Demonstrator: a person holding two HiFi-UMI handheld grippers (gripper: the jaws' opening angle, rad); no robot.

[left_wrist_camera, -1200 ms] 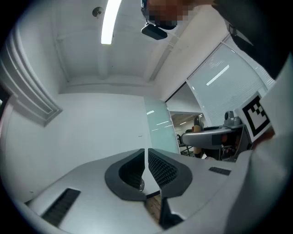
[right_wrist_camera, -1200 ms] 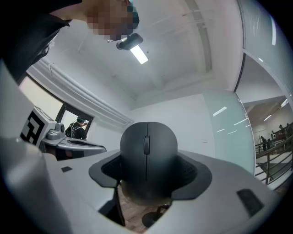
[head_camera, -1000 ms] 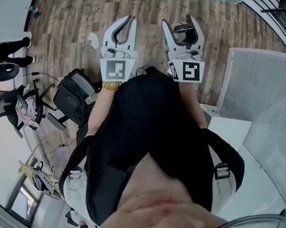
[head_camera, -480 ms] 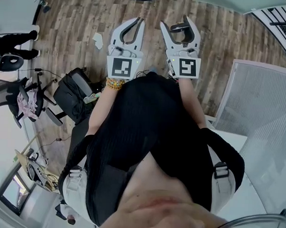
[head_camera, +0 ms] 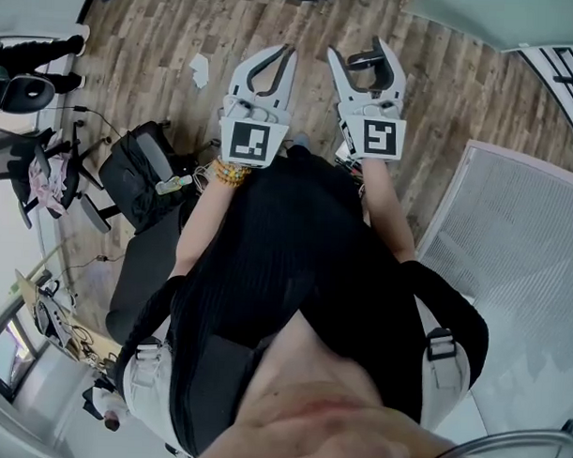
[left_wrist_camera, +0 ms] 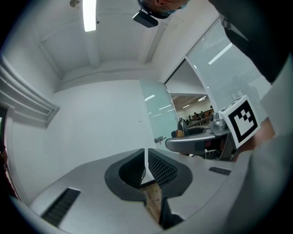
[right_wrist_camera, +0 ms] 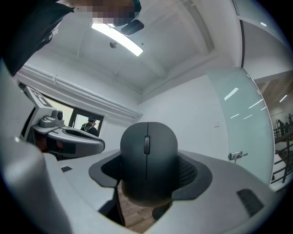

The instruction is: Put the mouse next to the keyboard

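Slippage is the worry: the mouse (right_wrist_camera: 148, 160) sits clamped by its sides in the right tool (head_camera: 367, 59), over bare wooden floor (head_camera: 161, 50), and its smooth rounded shell could squirt free on a swing. The left tool (left_wrist_camera: 146, 167) has its jaws closed together, empty. No keyboard or tabletop shows; a black chair (head_camera: 143, 171) stands left, a white mesh panel (head_camera: 511, 241) right.

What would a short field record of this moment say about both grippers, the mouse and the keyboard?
Left gripper: jaws together, nothing between them
Right gripper: shut on the dark grey matte computer mouse
Mouse position: held in the air over the wood-plank floor
Keyboard: not in any view
Task state: mouse not yet set down
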